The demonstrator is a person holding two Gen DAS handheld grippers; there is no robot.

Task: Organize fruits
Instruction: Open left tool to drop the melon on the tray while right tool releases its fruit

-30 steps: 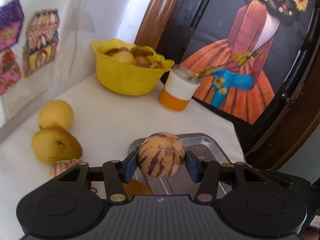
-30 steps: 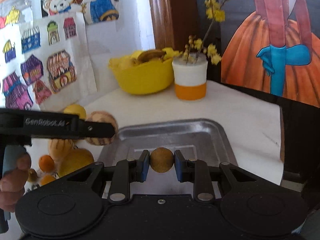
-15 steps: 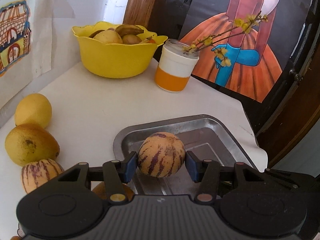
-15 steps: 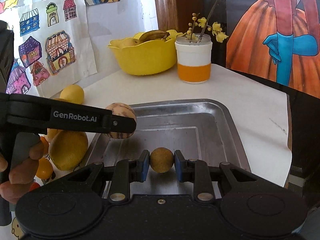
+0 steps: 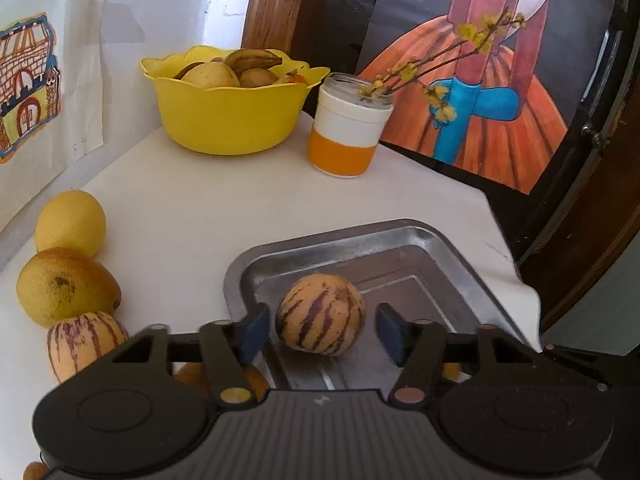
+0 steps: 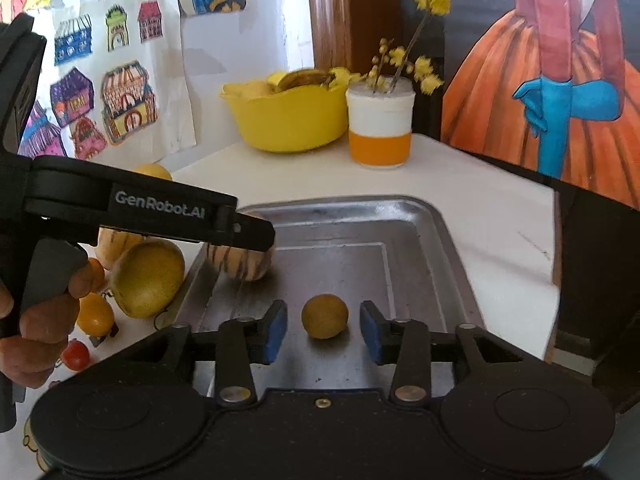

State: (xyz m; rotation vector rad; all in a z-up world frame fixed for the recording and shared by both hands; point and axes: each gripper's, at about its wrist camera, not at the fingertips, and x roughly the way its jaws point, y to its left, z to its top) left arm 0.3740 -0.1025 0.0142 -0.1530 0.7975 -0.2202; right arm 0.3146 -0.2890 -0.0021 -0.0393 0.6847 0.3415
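A metal tray (image 5: 448,248) lies on the white table; it also shows in the right wrist view (image 6: 400,216). My left gripper (image 5: 320,330) is open around a striped pepino melon (image 5: 320,314) that rests in the tray's near left corner; the pads stand clear of it. The melon also shows in the right wrist view (image 6: 244,266), partly behind the left gripper's finger (image 6: 248,232). My right gripper (image 6: 323,330) is open around a small round brown fruit (image 6: 325,316) lying on the tray floor.
Left of the tray lie a lemon (image 5: 70,222), a mango (image 5: 64,286), a second striped melon (image 5: 82,344) and small orange and red fruits (image 6: 94,314). A yellow bowl of fruit (image 5: 232,116) and an orange-white jar with flowers (image 5: 346,136) stand at the back. The table edge runs close right.
Both grippers have opened. The striped melon and the small brown fruit, held above the tray before, now rest on the tray floor between the parted pads.
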